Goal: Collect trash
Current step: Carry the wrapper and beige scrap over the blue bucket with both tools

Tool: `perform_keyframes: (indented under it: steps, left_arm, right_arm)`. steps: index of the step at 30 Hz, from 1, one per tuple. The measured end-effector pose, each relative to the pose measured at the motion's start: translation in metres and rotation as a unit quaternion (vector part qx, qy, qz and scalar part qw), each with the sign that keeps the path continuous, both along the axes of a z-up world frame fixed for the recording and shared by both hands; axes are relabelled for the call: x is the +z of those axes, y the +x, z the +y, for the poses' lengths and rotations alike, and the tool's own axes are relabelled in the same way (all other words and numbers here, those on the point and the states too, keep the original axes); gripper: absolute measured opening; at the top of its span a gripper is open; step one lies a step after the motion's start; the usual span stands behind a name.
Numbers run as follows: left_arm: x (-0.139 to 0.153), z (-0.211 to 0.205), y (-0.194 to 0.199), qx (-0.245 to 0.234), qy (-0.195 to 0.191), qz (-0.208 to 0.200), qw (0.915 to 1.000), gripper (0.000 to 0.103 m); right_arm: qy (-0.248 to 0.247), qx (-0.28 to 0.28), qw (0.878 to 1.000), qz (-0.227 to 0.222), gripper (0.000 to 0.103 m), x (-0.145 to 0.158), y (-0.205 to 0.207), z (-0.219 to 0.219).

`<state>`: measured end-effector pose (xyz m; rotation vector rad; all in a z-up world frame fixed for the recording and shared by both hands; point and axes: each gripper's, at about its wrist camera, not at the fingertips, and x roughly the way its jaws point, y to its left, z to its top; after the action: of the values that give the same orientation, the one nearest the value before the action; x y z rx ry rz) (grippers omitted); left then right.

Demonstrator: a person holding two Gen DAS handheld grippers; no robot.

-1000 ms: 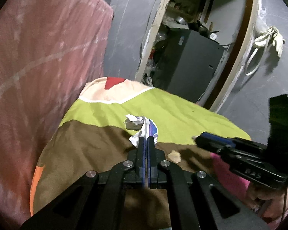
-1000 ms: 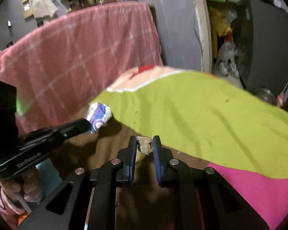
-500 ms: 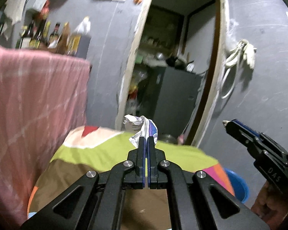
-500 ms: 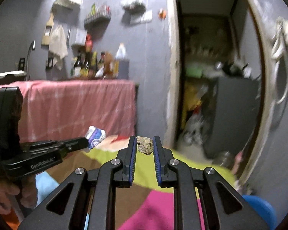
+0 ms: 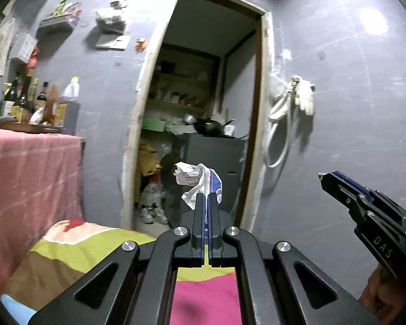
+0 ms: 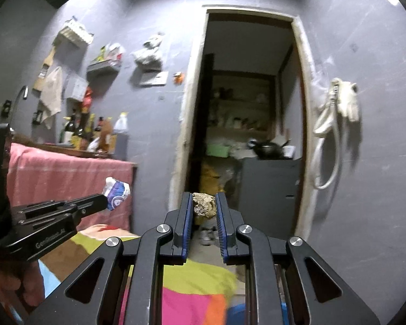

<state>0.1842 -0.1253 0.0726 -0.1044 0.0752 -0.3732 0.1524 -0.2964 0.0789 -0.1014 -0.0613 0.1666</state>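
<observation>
Both grippers have risen from the colourful bedspread (image 5: pixel 75 246) and now face a grey wall and dark doorway (image 5: pixel 203 108). At centre frame, the left gripper (image 5: pixel 206 199), jaws nearly closed, pinches one crumpled white wrapper (image 5: pixel 196 180) with blue-purple print. The right gripper (image 6: pixel 205 203), jaws narrowly apart, clamps one small, brownish, rough lump (image 6: pixel 204 205).

Both wrist views face the doorway (image 5: pixel 203 124) from side by side

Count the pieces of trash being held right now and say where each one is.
2. A crumpled wrapper is pinched in the left claw; a brown crumpled scrap sits between the right claw's pads. More may lie out of view.
</observation>
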Motion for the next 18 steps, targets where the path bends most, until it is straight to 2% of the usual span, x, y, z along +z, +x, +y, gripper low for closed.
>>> perform_keyframes:
  steps: [8,18]
  left_arm:
    - [-0.012,-0.061,0.005,-0.037,0.019,0.011,0.9991,0.0]
    - [-0.038,-0.106,0.025,-0.052,0.037,0.034,0.9974,0.0]
  right_arm:
    - [0.021,-0.053,0.998,0.007,0.015,-0.019,-0.005,-0.06]
    - [0.033,-0.105,0.994,0.013,0.015,-0.05,0.002,-0.099]
